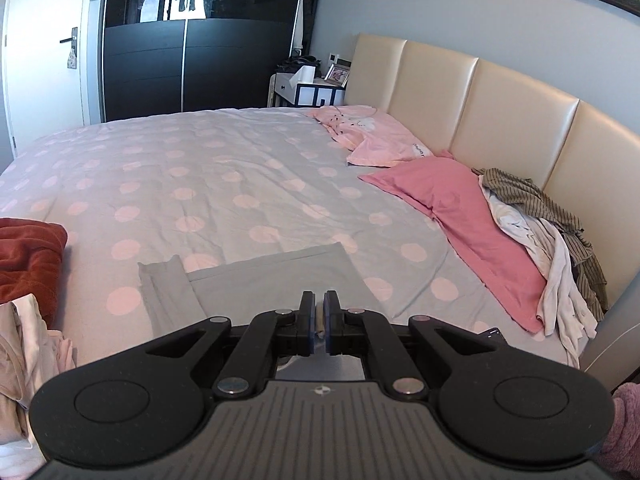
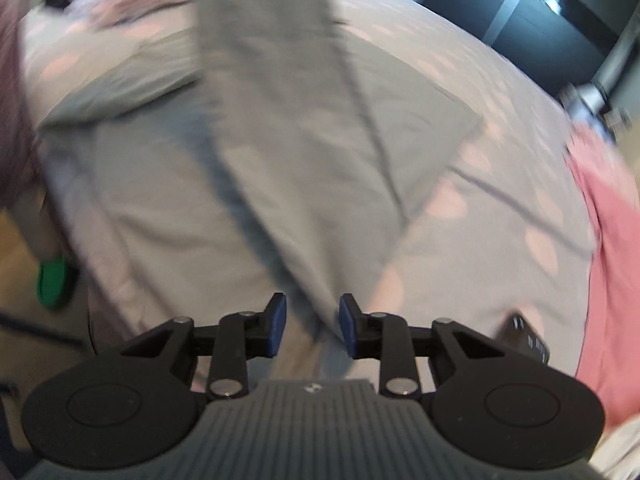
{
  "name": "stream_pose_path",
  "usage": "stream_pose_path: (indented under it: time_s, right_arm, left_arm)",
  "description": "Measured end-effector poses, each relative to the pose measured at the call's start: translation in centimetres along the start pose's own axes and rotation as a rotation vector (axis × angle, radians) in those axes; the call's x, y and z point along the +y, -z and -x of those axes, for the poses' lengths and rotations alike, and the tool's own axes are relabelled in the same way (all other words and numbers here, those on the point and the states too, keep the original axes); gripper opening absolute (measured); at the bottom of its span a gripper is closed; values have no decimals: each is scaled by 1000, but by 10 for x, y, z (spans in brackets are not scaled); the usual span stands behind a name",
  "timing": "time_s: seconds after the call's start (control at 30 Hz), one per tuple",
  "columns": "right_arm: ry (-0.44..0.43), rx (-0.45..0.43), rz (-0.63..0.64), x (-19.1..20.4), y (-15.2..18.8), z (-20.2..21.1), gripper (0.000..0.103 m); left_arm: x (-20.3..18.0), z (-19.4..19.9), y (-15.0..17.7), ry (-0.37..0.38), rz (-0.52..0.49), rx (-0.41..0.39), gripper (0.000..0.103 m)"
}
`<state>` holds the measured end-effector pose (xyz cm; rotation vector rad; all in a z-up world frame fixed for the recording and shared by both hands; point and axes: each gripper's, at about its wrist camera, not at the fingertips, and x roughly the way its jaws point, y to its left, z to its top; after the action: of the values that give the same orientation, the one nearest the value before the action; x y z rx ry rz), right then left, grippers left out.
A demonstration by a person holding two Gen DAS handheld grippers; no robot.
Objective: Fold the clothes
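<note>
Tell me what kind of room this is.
A bedroom, most likely: a bed with a spotted cover, a padded headboard behind it, and a dark wardrobe by the door.

Little can be read here. The pale pink pillow [image 1: 394,146] by the headboard carries a short line of dark print, too small to make out. A dark device [image 2: 528,340] on the bed shows white markings, blurred beyond reading.

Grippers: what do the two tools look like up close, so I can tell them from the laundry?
Both match: left tool and right tool have black linkage arms with silver rivets, blue pads, two round black discs and a ribbed grey body carrying a small round emblem. No cables or sleeves clearly show.
</note>
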<state>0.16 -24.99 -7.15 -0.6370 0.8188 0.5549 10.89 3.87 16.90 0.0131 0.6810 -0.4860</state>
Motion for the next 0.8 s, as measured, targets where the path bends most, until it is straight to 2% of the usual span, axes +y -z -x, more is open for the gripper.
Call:
stream_pose_path:
  time_s: [0.03,0.1,0.17,0.23,0.43,0.67,0.73,0.77,0.8]
  right_arm:
    - [25,11,37,6,1,-4,29]
    - [68,29,70,10,2,-10,20]
    - [80,31,77,9,3,-13,1]
    - [48,58,75,5,3,-8,1]
    - [-67,169,67,0,8,-6,2]
    - [-182,165,-110,-43,-8,17,9]
    - [-184,144,-172,-59,-18,22,10]
    - [-175,136,-209,-69,-24,21,12]
    - [-170,138,-254,-79,-30,14,19]
  left_arm:
    - [3,1,0,0,6,-2,2]
    - [7,6,1,0,21,-14,2]
    - [12,11,3,-11,33,-21,2]
    - [20,11,5,-42,38,-5,2]
    - [62,-14,32,-150,120,125,2]
    - [81,-20,53,-147,162,175,2]
    - [81,-20,55,-135,163,176,2]
    - [80,-20,55,-130,162,174,2]
    - [80,-20,55,-124,161,173,2]
